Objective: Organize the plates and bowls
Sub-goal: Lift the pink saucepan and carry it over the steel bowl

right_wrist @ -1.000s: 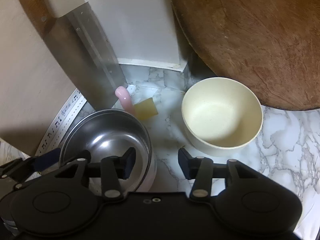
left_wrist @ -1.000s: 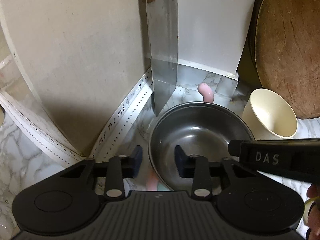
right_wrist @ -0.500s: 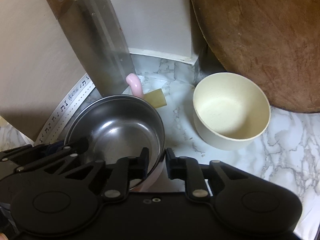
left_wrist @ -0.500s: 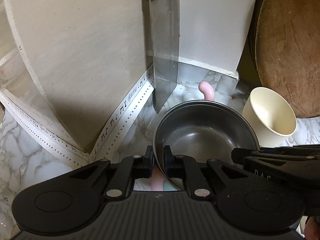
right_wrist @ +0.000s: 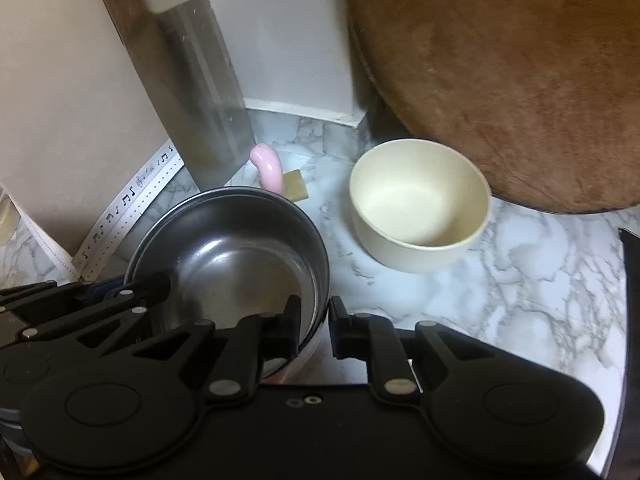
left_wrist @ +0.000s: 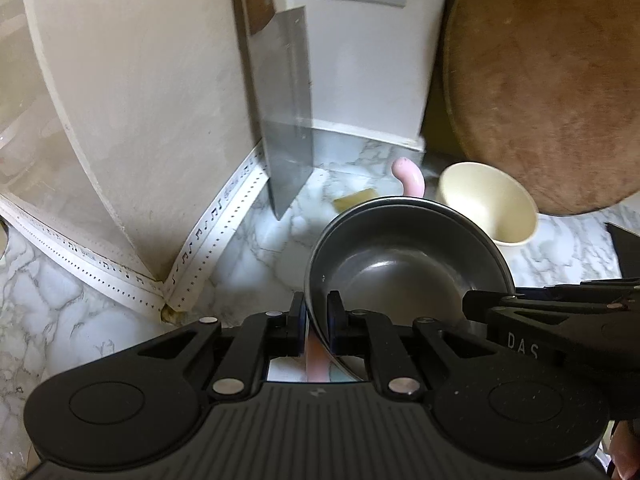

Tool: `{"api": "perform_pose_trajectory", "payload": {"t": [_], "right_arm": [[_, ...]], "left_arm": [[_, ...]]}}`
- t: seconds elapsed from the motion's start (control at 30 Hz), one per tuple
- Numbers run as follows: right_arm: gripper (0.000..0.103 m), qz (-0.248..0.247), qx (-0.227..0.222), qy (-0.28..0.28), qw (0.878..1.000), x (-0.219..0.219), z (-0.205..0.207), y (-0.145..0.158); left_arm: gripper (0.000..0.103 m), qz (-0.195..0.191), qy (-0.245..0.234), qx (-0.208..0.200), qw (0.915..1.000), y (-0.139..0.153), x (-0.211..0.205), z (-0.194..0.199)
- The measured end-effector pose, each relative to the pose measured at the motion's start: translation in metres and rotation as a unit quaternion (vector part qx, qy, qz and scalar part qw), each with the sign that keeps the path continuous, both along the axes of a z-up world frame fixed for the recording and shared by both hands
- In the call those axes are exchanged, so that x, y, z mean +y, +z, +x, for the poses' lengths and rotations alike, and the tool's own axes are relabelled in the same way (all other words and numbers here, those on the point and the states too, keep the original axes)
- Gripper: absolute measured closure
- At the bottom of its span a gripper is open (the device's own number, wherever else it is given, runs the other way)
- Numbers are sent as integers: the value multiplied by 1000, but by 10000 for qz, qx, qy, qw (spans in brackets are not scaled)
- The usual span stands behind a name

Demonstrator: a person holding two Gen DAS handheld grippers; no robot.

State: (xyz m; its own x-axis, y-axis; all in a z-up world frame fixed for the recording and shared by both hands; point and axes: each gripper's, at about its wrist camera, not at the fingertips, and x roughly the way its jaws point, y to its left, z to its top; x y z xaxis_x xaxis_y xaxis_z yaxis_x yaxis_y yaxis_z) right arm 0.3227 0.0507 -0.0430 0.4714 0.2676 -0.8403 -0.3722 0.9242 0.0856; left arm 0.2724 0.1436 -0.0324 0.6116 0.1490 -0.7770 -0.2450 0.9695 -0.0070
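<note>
A steel bowl point(left_wrist: 400, 268) point(right_wrist: 236, 256) with a pink and teal outside hangs a little above the marble counter, held from both sides. My left gripper point(left_wrist: 317, 322) is shut on its left rim. My right gripper point(right_wrist: 315, 328) is shut on its right rim, and reaches in from the right in the left wrist view. A cream bowl point(left_wrist: 486, 204) point(right_wrist: 420, 208) stands upright on the counter to the right of the steel bowl, apart from it.
A cleaver blade point(left_wrist: 286, 108) point(right_wrist: 200, 92) hangs by the wall corner. A round wooden board point(left_wrist: 548, 80) point(right_wrist: 500, 72) leans behind the cream bowl. A pink hook point(right_wrist: 270, 170) and a yellow scrap point(right_wrist: 296, 190) lie behind the steel bowl. Marble counter point(right_wrist: 520, 280) lies to the right.
Both grippers went from open to shut on the steel bowl's rim, one on each side. The bowl has since come up off the counter and both views have pulled back.
</note>
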Motion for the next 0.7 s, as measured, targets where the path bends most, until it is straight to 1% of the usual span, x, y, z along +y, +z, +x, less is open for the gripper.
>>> {"api": "perform_pose_trajectory", "payload": {"t": [0.2,0.43,0.7], "right_arm": [[88,31,-75,-11,10000,-24,-19,26],[88,67,-238,-44,9997,-53,-49,54],[88,51,-291,-49,9996,-83,-82,74]], "left_arm": [[93,-34,-218,-74,9997,22,-20,-22],[93,-80,-319,-151,9993,45,-43,-49],[93,-111,-419,-140,9990,62,-71,-84]]}}
